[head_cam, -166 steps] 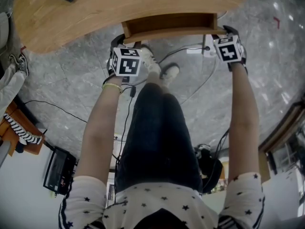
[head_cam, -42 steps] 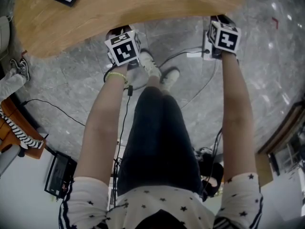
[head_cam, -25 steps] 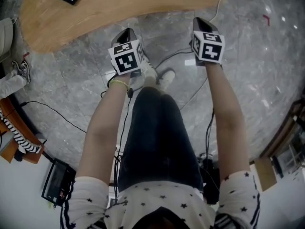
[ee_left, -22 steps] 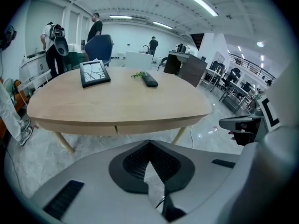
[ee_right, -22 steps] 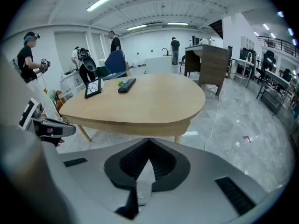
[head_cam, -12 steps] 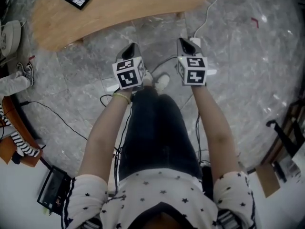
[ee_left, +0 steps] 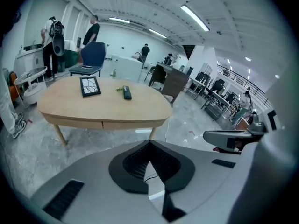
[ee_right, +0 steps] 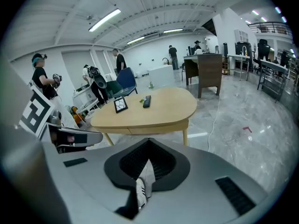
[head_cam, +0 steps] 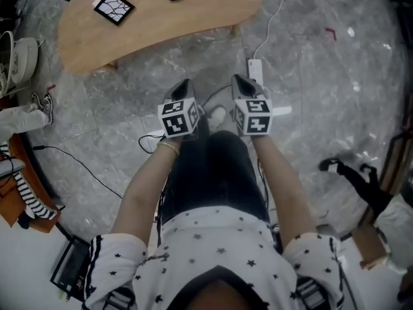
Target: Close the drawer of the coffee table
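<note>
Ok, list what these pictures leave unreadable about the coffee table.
- Drawer: head view, hidden under the coffee table top; gripper views show only its front, inside unseen.
- Dark object on top: too small in every view to identify.
- Far legs: both gripper views, hidden behind the top.
- Frame: its picture too small to read.

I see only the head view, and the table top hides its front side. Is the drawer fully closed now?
Observer: Yes. In the left gripper view the drawer front sits flush under the table top.
Operator: Do the jaws hold anything?
Observer: No. The left gripper and the right gripper are both shut, with nothing between the jaws.
Operator: Is somebody close to the table?
Observer: Only behind it: people stand by a blue chair on the far side.
</note>
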The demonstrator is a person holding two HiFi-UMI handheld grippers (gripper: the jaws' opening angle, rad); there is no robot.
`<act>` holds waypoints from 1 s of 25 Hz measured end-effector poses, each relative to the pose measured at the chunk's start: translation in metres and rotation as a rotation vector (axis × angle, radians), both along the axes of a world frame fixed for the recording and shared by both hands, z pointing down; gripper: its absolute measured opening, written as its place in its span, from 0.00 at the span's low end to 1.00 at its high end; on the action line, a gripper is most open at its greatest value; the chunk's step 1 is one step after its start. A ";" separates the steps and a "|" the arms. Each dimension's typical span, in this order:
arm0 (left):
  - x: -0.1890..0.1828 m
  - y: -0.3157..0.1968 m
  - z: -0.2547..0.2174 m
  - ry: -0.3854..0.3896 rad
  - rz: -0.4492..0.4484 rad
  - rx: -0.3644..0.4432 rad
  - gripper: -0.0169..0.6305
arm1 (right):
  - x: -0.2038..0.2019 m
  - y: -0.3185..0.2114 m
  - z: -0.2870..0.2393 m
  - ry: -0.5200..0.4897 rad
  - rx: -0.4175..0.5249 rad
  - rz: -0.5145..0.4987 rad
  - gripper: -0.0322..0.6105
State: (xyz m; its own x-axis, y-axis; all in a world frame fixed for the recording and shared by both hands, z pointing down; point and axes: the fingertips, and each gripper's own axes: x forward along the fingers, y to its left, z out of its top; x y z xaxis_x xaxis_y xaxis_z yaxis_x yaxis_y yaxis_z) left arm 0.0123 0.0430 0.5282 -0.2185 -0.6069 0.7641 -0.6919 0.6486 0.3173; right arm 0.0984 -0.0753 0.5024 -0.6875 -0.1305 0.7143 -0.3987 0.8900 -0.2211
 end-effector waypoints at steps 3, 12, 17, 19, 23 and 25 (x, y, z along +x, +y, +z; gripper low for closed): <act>0.006 -0.003 -0.021 0.004 0.008 0.020 0.04 | 0.008 0.013 -0.019 -0.016 -0.016 -0.017 0.06; 0.046 -0.003 -0.081 0.029 0.047 0.057 0.04 | 0.037 0.032 -0.075 -0.042 -0.034 -0.025 0.06; 0.070 -0.003 -0.109 0.051 0.083 0.073 0.04 | 0.051 0.037 -0.111 -0.083 -0.074 0.006 0.06; 0.074 -0.003 -0.120 0.048 0.092 0.082 0.04 | 0.055 0.039 -0.123 -0.096 -0.080 0.008 0.06; 0.081 -0.005 -0.142 0.033 0.120 0.102 0.04 | 0.065 0.044 -0.144 -0.109 -0.077 -0.006 0.06; 0.082 -0.008 -0.153 0.024 0.136 0.111 0.04 | 0.070 0.045 -0.153 -0.116 -0.079 -0.018 0.06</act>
